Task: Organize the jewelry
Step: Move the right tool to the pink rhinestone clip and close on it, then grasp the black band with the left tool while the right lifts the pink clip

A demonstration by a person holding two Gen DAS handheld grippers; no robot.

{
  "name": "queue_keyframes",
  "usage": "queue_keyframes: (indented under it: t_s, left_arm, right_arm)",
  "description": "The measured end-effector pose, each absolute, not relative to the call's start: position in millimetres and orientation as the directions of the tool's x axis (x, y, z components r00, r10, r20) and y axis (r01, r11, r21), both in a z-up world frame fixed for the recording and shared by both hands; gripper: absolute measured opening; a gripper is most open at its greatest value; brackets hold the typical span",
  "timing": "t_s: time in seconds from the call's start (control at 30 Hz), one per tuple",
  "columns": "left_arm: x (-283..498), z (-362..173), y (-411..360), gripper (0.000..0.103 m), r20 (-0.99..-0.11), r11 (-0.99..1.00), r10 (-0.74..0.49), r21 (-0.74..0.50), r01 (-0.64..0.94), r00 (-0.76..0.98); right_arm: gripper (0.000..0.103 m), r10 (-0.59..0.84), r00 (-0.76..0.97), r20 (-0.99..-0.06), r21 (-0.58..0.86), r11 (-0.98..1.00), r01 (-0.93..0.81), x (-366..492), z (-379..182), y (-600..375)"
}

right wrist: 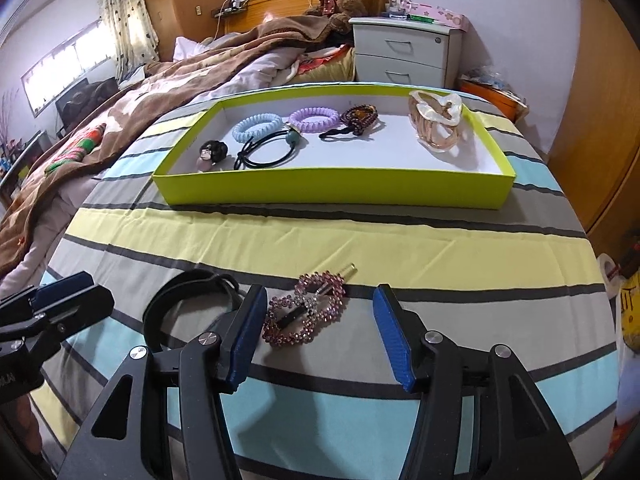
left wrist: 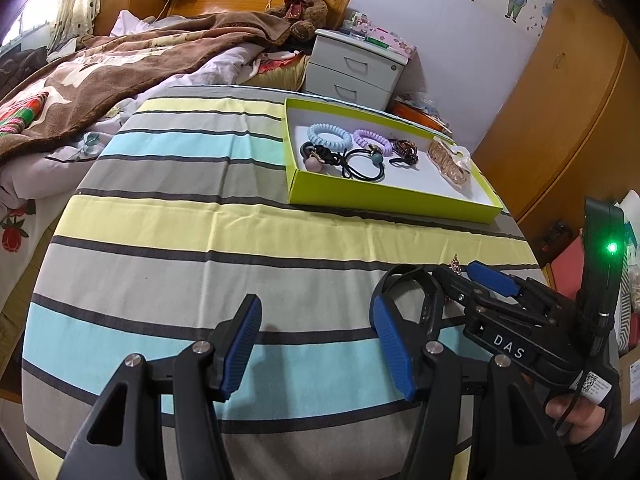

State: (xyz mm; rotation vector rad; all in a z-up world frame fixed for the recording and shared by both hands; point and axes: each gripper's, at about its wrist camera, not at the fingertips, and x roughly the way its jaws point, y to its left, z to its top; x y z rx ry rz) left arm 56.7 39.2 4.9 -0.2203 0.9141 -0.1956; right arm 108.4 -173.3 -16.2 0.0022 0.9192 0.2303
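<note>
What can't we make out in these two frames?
- Hair clip: left wrist view shows only its tip, the right gripper covers the rest.
- Black headband: right wrist view, part of its arc is hidden by a finger.
- Left gripper: cut off by the left edge in the right wrist view.
- Bead ties: too small in both views to tell details.

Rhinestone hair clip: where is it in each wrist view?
Left wrist: only a sliver of the hair clip shows, lower right, behind the right gripper.
Right wrist: hair clip in full, lower centre, on the cloth between the open fingers.
Shared landmark: green tray, beyond the clip in both views.
</note>
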Motion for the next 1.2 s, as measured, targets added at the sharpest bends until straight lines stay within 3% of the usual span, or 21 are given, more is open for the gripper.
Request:
queue_keyframes:
  t_s: [0.33, 0.73, 1.2]
  left_arm:
    - [60, 3, 30, 0.060, -0.769, 0.959, -0.268, -0.268, 0.088, 0.580]
    - [69, 0, 14, 0.061, -0.793, 0.963, -0.264, -0.245, 0.110, 0.549]
    - [77, -7, -4, 0.060, -0.820, 0.971, -0.241, -0.198, 0.136, 0.519]
  right_arm:
    - [0.050, 0.181, 0.582, -0.793, 0.050, 0.971, -0.234, 101, -16, -186]
    - [0.023, 0.174, 0.585, -0.792, 0.004, 0.960, -0.280, 99, -15, -183]
    - [0.013, 0.193, 0.598, -0.778, -0.008, 0.948, -0.318, 95, -11, -186]
